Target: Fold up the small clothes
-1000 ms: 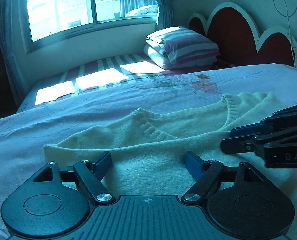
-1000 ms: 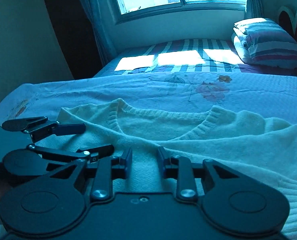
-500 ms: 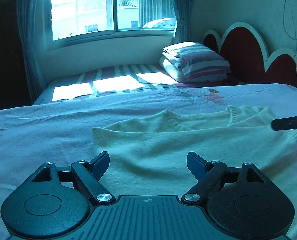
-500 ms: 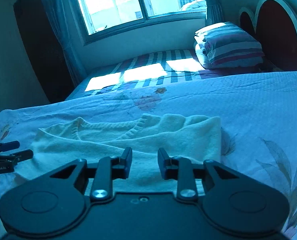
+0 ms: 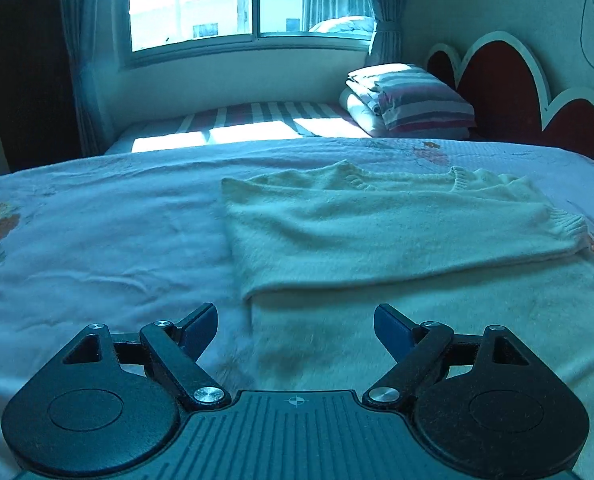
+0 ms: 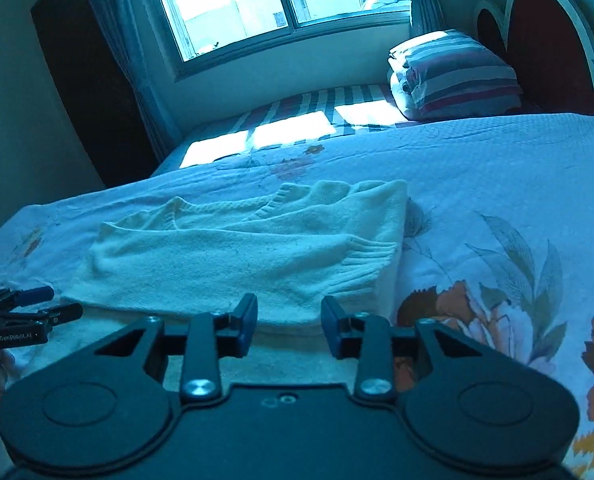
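A cream knit sweater (image 5: 381,232) lies flat on the bed, its sleeves folded across the body; it also shows in the right wrist view (image 6: 241,256). My left gripper (image 5: 296,326) is open and empty, just above the sweater's near hem at its left side. My right gripper (image 6: 289,322) is open and empty over the near hem towards the sweater's right side. The left gripper also appears at the left edge of the right wrist view (image 6: 49,304), with its jaws apart.
The sweater lies on a pale floral bedspread (image 6: 497,208). A stack of striped pillows and folded bedding (image 5: 409,100) sits at the far right by the red scalloped headboard (image 5: 501,84). A window (image 5: 233,0) is behind the bed.
Both grippers have drawn back from over the sweater towards its near hem. The sweater now lies farther off, with the sleeves folded over its body. The two grippers have moved apart.
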Motion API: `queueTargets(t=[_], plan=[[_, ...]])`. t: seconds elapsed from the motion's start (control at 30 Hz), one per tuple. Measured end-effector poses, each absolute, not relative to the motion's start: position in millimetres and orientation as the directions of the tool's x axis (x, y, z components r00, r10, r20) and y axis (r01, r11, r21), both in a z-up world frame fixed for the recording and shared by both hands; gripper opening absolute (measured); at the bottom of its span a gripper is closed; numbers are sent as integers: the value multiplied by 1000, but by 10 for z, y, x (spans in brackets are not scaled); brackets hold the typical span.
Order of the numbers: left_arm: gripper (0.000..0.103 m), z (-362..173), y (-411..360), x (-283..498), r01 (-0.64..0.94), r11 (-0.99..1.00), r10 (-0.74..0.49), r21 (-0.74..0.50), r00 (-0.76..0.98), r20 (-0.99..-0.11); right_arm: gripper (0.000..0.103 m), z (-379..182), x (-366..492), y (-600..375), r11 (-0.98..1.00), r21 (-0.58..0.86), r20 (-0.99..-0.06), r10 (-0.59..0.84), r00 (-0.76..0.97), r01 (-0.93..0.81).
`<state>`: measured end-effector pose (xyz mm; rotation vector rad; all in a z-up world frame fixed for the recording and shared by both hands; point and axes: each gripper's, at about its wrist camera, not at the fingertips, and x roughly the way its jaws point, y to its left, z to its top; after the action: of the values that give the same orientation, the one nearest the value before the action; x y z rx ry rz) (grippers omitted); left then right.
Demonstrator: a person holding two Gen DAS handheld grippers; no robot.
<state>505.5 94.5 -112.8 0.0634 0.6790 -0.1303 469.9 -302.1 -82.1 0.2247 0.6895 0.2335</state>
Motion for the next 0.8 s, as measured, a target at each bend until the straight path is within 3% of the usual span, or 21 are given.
queueTargets(t=[0.1, 0.2, 0.3, 0.43, 0.7, 0.73, 0.8], plan=[[84, -1166, 1112, 4593, 116, 993, -98, -19, 729, -678, 37, -839, 4343, -3372, 906, 407, -584, 356, 730, -117], [67, -1171, 1218, 4088, 91, 994, -112, -68, 689, -716, 35, -969, 3955, -3602, 877, 471, -614, 401, 680, -92], [60, -1191, 1256, 3683, 87, 992, -128, -94, 655, -745, 35, -1103, 3542, -3715, 849, 524, -645, 445, 622, -64], [59, -1250, 1321, 3304, 122, 972, -232, -199, 613, -755, 35, -1219, 3012, -3791, 817, 577, -659, 472, 586, -10], [58, -1387, 1600, 2711, 199, 862, -491, -467, 559, -669, 33, -1401, 2165, -3675, 748, 663, -639, 536, 551, 41], [55, -1419, 1645, 2661, 185, 837, -521, -514, 553, -650, 33, -1415, 2096, -3674, 740, 671, -634, 540, 553, 47], [36, -1502, 1707, 2561, 156, 797, -565, -583, 532, -630, 32, -1455, 1978, -3668, 713, 698, -618, 558, 554, 62]])
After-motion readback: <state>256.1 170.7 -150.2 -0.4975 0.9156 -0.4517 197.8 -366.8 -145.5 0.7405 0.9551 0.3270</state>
